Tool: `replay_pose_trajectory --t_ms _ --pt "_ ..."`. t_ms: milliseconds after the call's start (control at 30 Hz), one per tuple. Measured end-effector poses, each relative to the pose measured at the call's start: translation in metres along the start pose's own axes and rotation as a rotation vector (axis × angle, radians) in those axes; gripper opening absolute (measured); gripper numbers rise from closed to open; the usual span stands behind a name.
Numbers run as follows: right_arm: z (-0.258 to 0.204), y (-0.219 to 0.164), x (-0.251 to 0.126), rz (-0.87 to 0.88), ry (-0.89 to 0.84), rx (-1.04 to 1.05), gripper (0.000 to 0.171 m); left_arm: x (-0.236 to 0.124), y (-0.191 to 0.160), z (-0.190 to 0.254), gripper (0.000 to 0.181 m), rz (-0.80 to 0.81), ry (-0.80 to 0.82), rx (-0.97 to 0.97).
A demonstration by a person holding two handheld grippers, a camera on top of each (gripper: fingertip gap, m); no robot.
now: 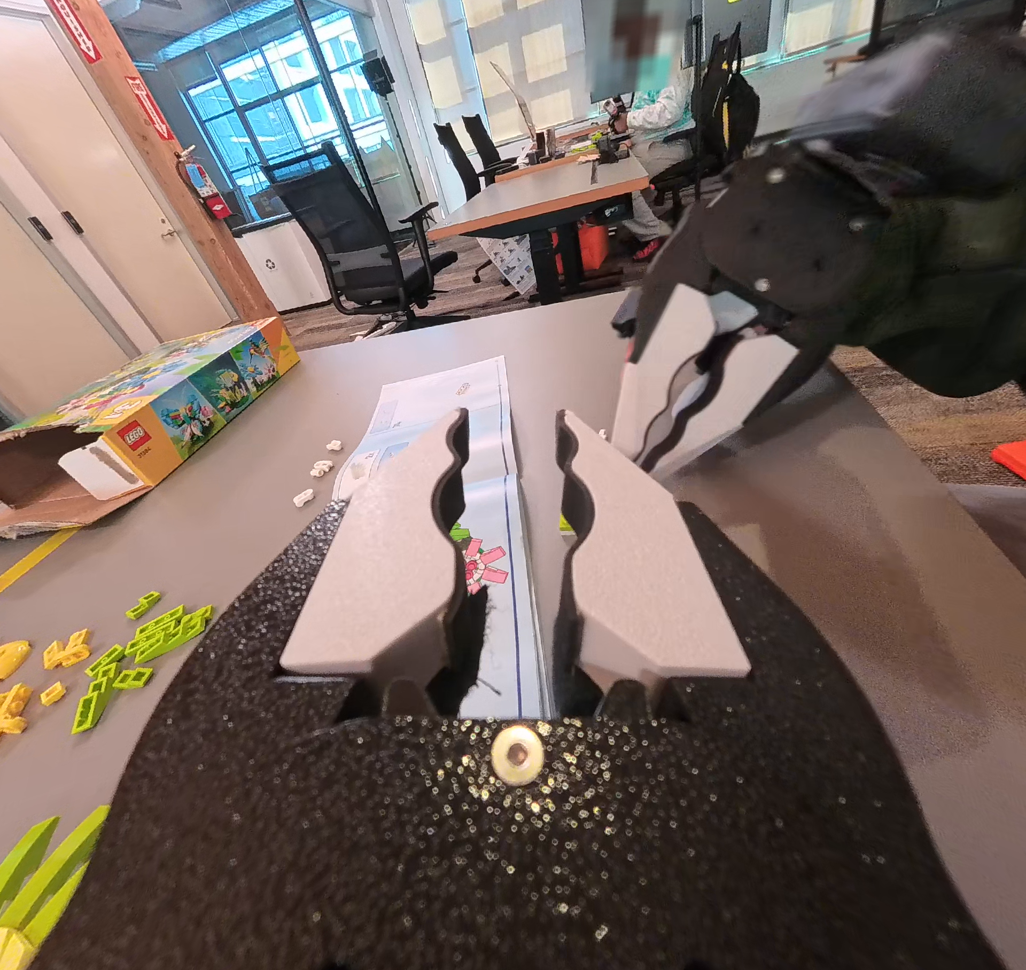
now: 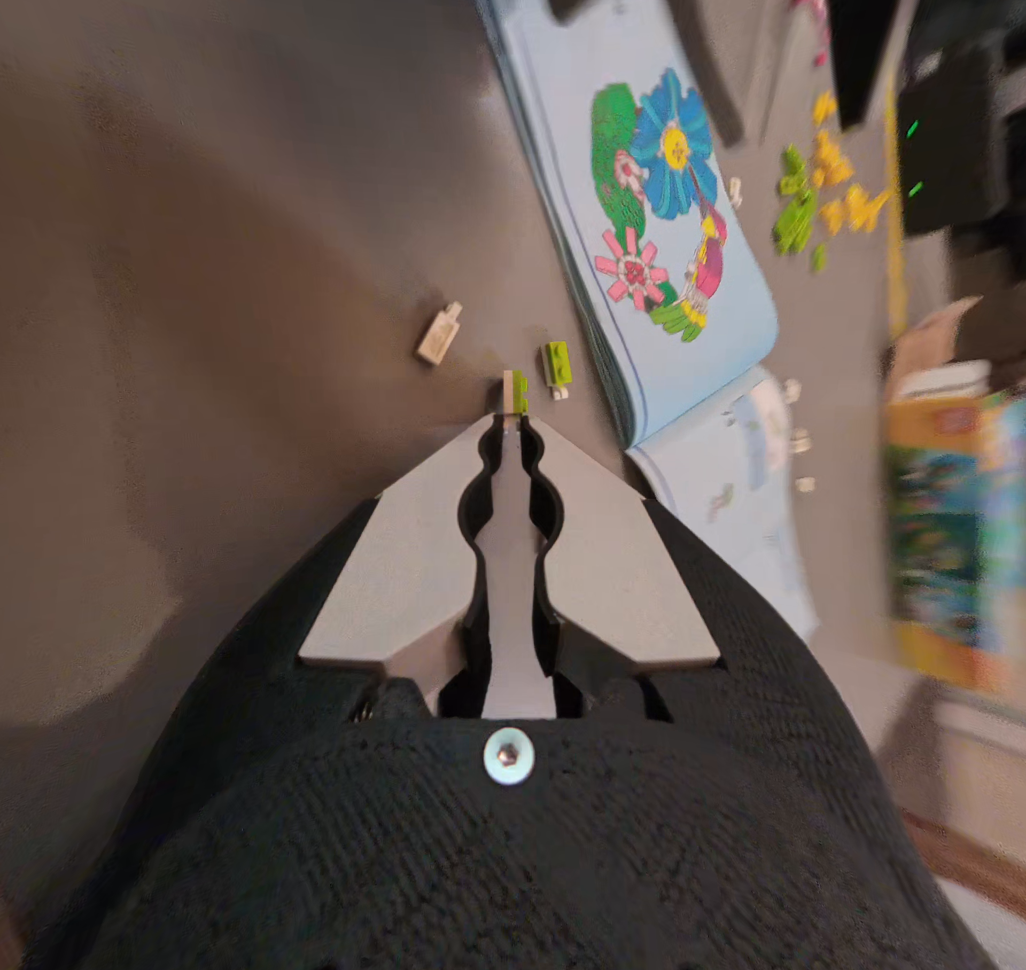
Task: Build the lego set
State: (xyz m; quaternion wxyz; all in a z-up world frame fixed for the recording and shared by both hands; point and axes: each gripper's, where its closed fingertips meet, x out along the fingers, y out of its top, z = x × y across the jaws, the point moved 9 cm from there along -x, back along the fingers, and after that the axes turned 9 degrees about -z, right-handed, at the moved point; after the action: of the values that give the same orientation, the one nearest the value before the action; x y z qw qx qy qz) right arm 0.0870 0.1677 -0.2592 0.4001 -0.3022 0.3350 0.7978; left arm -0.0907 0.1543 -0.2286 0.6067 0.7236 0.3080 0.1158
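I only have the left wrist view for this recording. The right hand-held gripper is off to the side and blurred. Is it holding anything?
Observer: Yes. The right hand-held gripper is shut on a small white and lime piece at its fingertips.
Reviewer: Any loose parts near it?
Observer: A lime and white piece lies on the table just beside it, apart from the grip.
Reviewer: Anything else?
Observer: A white piece lies further out. Both sit beside the open instruction booklet.
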Motion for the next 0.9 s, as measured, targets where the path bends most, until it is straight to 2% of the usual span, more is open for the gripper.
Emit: replay_pose_trajectory --t_ms 100,200,333,433,533,600,733,900 --pt "-0.012 0.006 -0.002 -0.120 -0.124 -0.281 0.004 0.000 0.000 0.000 0.029 0.001 0.001 -0.002" --pt "-0.018 0.007 -0.003 -0.160 -0.182 -0.421 0.004 0.000 0.000 0.000 0.029 -0.001 0.000 -0.004" --pt "-0.021 0.006 -0.008 -0.169 -0.191 -0.471 0.008 0.000 0.000 0.000 0.029 -0.001 0.001 -0.002" --pt "-0.019 0.003 -0.013 -0.186 -0.167 -0.424 0.016 0.000 0.000 0.000 0.029 0.000 0.002 -0.005" --pt "-0.012 -0.004 -0.017 -0.156 -0.093 -0.253 0.021 0.000 0.000 0.000 0.028 0.000 0.001 -0.006" --pt "-0.002 -0.008 -0.018 -0.065 -0.020 -0.027 0.021 0.000 0.000 0.000 0.028 -0.001 -0.001 -0.006" --pt "0.015 -0.020 -0.011 0.139 0.264 0.487 0.017 0.000 0.000 0.000 0.028 -0.001 -0.002 -0.006" --pt "0.022 -0.041 0.004 0.257 0.542 0.869 0.010 0.001 0.000 0.000 0.028 -0.003 -0.006 -0.008"
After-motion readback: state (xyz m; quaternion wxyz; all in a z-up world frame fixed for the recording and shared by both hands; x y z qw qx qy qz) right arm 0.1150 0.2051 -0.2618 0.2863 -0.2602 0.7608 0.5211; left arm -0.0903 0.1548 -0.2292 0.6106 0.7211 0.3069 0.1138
